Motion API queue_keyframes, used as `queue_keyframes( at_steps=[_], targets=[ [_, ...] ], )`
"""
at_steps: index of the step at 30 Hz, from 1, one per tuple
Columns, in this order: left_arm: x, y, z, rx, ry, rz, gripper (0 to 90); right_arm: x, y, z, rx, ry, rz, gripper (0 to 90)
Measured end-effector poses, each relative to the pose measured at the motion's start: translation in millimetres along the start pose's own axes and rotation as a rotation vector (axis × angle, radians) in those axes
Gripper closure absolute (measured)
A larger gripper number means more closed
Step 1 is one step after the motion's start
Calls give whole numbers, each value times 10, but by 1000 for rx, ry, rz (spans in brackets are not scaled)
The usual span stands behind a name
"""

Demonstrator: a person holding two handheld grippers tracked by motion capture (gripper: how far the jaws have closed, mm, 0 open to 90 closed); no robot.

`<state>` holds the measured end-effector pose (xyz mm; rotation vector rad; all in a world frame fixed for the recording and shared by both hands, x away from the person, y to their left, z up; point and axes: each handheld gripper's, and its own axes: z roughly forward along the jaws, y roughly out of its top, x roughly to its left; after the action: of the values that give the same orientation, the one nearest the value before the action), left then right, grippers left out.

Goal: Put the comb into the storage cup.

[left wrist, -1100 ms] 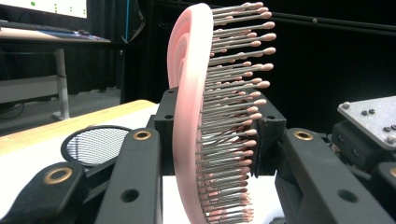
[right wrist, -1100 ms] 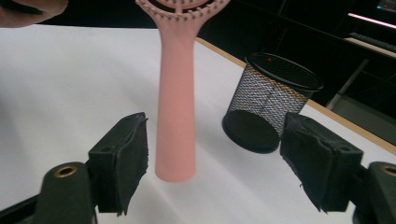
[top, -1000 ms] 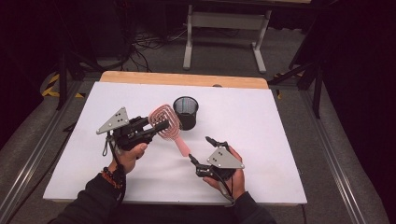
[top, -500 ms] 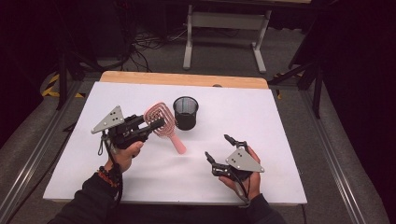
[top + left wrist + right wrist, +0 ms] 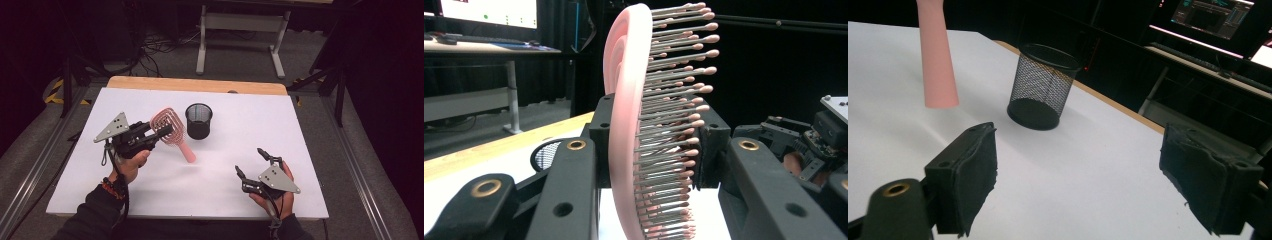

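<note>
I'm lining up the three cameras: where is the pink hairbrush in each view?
High view: pink hairbrush left of centre, head in the left gripper.
Left gripper view: head upright at centre, clamped between the jaws.
Right gripper view: handle end, upper left.
Shared landmark: black mesh cup.

Each gripper, left gripper [image 5: 162, 131] and right gripper [image 5: 252, 165], is matte black, topped by a grey three-cornered plate with small holes. Jaw links carry brass-coloured rivets. The person wears dark sleeves and a beaded wristband [image 5: 112, 188].
</note>
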<state>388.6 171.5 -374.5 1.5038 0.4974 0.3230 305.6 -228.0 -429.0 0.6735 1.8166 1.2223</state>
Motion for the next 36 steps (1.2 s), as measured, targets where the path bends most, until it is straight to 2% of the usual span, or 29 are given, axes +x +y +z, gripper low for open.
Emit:
queue_keyframes(
  at_steps=[4, 8, 20, 29, 36],
  targets=[
    [15, 8, -10, 0, 13, 9, 635, -57, -75, -70, 12, -12, 22, 147],
    [20, 12, -9, 4, 18, 13, 635, -75, -111, -98, 19, -20, 23, 147],
    [40, 98, 19, 30, 47, 78, 635, -133, -185, -116, 28, -48, 50, 129],
    [93, 377, 82, 40, 78, 146, 635, -129, -183, -105, 26, -43, 55, 132],
    [132, 550, 145, 30, 85, 169, 635, -130, -185, -104, 22, -41, 63, 132]
  ],
)
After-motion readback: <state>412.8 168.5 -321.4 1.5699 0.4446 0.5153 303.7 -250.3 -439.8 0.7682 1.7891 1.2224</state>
